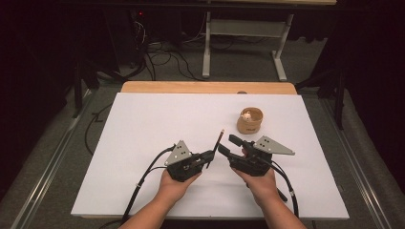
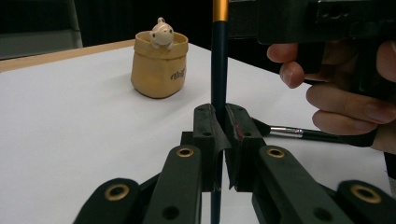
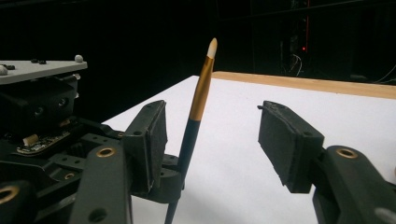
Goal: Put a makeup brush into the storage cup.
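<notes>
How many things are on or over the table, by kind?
Brushes: 2, one upright in the left gripper, one lying on the table
Pots: 1
Grippers: 2, left and right
Total: 5

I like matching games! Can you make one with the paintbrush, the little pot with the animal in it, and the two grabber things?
Things:
1. paintbrush
2. tan pot
3. left gripper
4. right gripper

States:
A. jaws apart, pads touching nothing
B. stands on the white table, a small animal figure peeking out
C. upright, dark handle with a gold band
D. jaws shut on the handle

Pairs: 1-C, 2-B, 3-D, 4-A
</notes>
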